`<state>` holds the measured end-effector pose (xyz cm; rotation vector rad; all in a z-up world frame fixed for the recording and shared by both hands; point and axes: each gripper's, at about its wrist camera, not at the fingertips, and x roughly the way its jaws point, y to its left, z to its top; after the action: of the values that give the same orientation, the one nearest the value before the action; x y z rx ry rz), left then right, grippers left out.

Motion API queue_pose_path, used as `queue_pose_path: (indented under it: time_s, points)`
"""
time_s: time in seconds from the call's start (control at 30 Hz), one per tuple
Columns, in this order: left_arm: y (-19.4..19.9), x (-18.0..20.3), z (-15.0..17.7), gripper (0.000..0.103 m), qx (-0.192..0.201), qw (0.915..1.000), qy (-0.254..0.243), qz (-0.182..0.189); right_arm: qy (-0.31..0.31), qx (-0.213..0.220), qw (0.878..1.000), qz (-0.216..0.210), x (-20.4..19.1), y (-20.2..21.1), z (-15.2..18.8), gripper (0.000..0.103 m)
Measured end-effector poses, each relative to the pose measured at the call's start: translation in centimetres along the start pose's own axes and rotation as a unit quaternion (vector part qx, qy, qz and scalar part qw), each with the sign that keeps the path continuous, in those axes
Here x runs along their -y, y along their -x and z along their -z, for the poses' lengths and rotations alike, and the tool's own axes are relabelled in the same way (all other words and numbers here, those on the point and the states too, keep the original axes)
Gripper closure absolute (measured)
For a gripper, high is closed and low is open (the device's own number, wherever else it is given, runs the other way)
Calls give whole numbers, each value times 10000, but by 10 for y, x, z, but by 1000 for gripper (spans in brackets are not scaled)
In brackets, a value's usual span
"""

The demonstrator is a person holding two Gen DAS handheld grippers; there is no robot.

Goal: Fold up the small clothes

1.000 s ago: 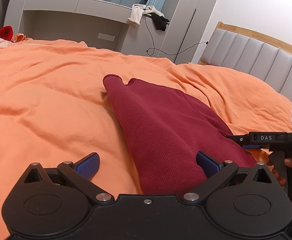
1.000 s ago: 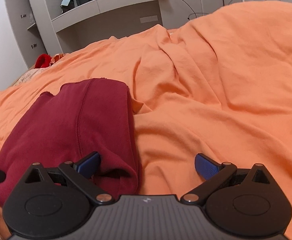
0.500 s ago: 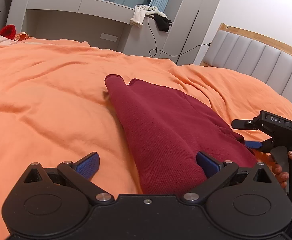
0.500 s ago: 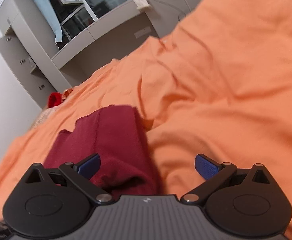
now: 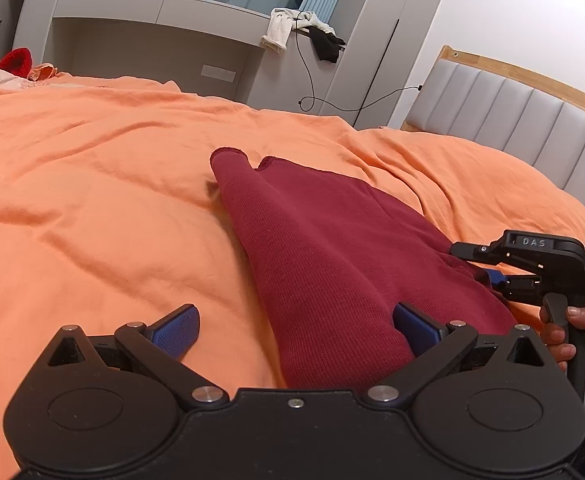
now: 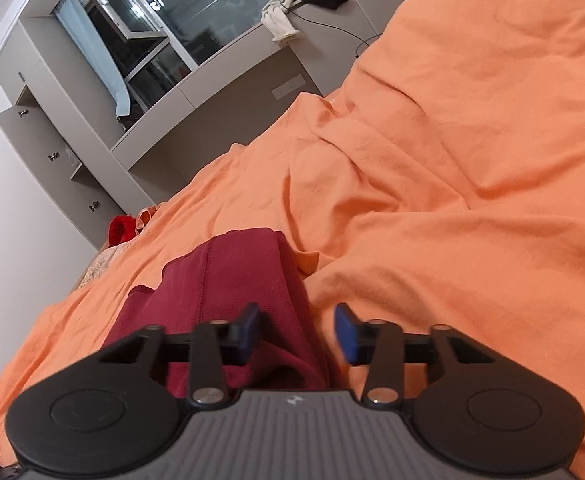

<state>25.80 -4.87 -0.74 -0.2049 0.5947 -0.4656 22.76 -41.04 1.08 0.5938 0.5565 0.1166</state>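
Observation:
A dark red knitted garment (image 5: 324, 248) lies partly folded on the orange bed cover (image 5: 92, 200), narrowing away from me. My left gripper (image 5: 296, 324) is open at its near end, its right pad (image 5: 412, 326) resting over the cloth and the left pad over bare cover. My right gripper (image 6: 296, 332) is rolled sideways and its jaws are closing. The garment's (image 6: 236, 272) folded right edge runs between them, but the right pad (image 6: 344, 338) stands clear of the cloth. The left wrist view shows the right gripper (image 5: 472, 266) at the garment's right edge.
A person's hand (image 5: 560, 336) holds the right gripper's handle. A padded grey headboard (image 5: 512, 108) stands at the right. Behind the bed a grey shelf unit (image 5: 152, 4) carries white and black cloths (image 5: 288, 30). A red item (image 5: 14, 62) lies at the bed's far left.
My right gripper rolled to one side, and its jaws went from wide open to a narrow gap around the garment's right edge. The left gripper and the garment stayed put.

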Motion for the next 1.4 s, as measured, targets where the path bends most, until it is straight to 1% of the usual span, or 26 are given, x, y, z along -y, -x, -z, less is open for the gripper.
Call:
queue_pose_path:
  time_s: [0.03,0.1,0.13,0.2,0.27,0.3,0.37,0.47,0.53,0.6,0.67,0.73,0.8,0.87,0.9,0.97,1.0,1.03,1.1,1.17,1.23,1.33,1.4]
  points:
    - [0,0,0,0,-1,10000,0,0,32,47,10000,-42,-2,0,1,67]
    - [0,0,0,0,-2,10000,1,-1,240,136,9996,-73,-8,1,3,73]
    - [0,0,0,0,-2,10000,1,-1,413,218,9989,-1,-13,3,5,77]
    - [0,0,0,0,0,10000,1,1,972,406,9943,173,-28,5,10,83]
    - [0,0,0,0,-1,10000,2,0,1750,671,9814,405,-47,8,18,83]
    - [0,0,0,0,-1,10000,-1,1,2163,776,9721,478,-57,9,24,84]
    - [0,0,0,0,-2,10000,3,2,2818,901,9542,439,-74,11,36,86]
    - [0,0,0,1,0,10000,0,3,3229,907,9416,286,-90,12,48,86]
    - [0,0,0,1,0,10000,2,4,3477,932,9324,321,-98,10,56,86]
    - [0,0,0,0,0,10000,1,4,3601,947,9273,369,-102,9,59,86]
    - [0,0,0,0,-1,10000,1,5,3567,939,9285,418,-101,8,59,86]
    - [0,0,0,1,0,10000,1,4,3426,951,9331,531,-99,8,55,86]
    - [0,0,0,0,0,10000,2,4,3206,907,9407,644,-91,6,47,86]
    - [0,0,0,1,2,10000,3,6,2935,769,9498,758,-81,3,38,86]
    - [0,0,0,1,5,10000,-4,6,2735,653,9563,799,-75,1,34,84]
    - [0,0,1,1,23,10000,-25,-14,2198,432,9721,703,-59,-2,25,79]
    - [0,1,2,1,42,10000,-50,-34,1844,324,9807,561,-50,-2,20,69]
    - [0,2,3,1,54,10000,-77,-27,1491,229,9877,401,-41,-1,16,56]
    - [0,2,4,1,77,9999,-85,-49,834,78,9965,39,-23,0,8,45]
    - [0,2,4,1,77,9999,-71,-46,293,-51,9993,-214,-9,-2,4,41]
    - [0,4,5,1,78,9999,-61,-49,-5,-196,9992,-349,-1,-6,3,31]
    - [0,5,5,1,79,9999,-59,-54,-98,-414,9986,-324,3,-16,6,27]
    - [0,5,5,1,81,9999,-66,-57,-87,-413,9986,-311,2,-20,11,25]
